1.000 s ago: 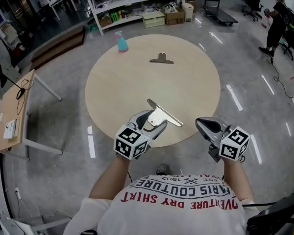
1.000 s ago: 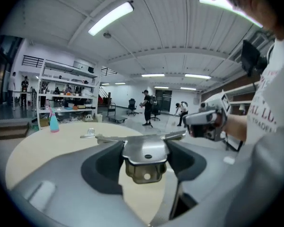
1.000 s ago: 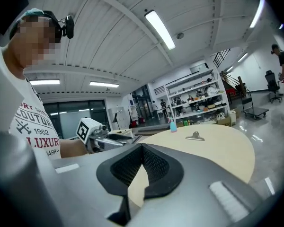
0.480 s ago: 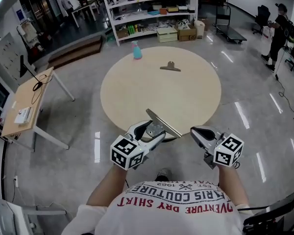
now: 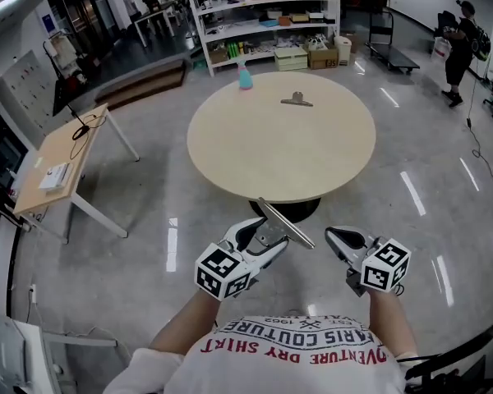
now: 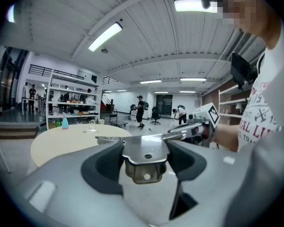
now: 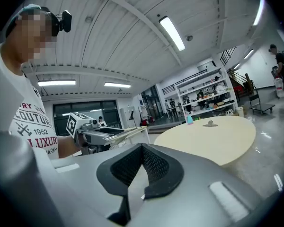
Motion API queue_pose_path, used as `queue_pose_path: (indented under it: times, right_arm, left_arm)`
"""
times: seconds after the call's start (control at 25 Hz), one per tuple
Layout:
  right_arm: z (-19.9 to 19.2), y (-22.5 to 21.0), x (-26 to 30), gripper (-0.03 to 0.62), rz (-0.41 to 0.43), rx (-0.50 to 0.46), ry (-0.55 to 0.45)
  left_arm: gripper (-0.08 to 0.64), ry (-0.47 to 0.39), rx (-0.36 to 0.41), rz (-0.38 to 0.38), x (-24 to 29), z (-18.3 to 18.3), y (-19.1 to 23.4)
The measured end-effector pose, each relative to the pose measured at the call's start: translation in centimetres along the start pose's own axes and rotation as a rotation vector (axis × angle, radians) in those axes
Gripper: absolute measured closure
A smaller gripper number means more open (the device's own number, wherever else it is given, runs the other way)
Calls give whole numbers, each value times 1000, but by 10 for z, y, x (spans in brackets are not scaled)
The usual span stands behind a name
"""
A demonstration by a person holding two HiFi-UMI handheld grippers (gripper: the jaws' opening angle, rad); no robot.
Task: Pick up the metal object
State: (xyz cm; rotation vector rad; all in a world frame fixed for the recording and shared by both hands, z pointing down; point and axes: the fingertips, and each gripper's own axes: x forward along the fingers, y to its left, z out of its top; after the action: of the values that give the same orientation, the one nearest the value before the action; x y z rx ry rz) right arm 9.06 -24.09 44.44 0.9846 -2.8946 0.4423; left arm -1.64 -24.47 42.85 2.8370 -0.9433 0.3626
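My left gripper (image 5: 263, 235) is shut on the metal object (image 5: 285, 222), a flat shiny plate with a long straight edge, and holds it up over the floor in front of the round table (image 5: 230, 150). In the left gripper view the plate (image 6: 144, 150) sits between the dark pads (image 6: 102, 167). My right gripper (image 5: 338, 238) hangs to its right with the fingers together and nothing in them. The right gripper view shows its pads (image 7: 154, 167) meeting, with the left gripper (image 7: 85, 126) and the plate (image 7: 128, 134) off to the left.
A second metal clip (image 5: 297, 99) and a blue spray bottle (image 5: 245, 76) stand at the table's far side. A wooden desk (image 5: 62, 158) is on the left, and shelves (image 5: 263, 11) line the back. A person (image 5: 458, 52) stands at the far right on the glossy floor.
The view has drawn back from the table. Both grippers, earlier over its near edge, now hang over the floor. The plate stays in the left gripper.
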Motion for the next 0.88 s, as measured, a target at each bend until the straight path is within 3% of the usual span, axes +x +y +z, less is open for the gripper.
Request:
queue_pose_path:
  times: [0.2,0.52,0.88]
  right_arm:
    - [-36,89,-37,591,-10,51,-28]
    - [-45,234,-85,592,7,-1,-30]
    - [-58,308,-93,592,23,-41,0]
  left_arm:
    - [278,-29,-1,-23,-80,-32,-66]
    - [278,-42,-10,29,-212,-46,-140]
    - [278,-90,-4,45,-275,-43,-166]
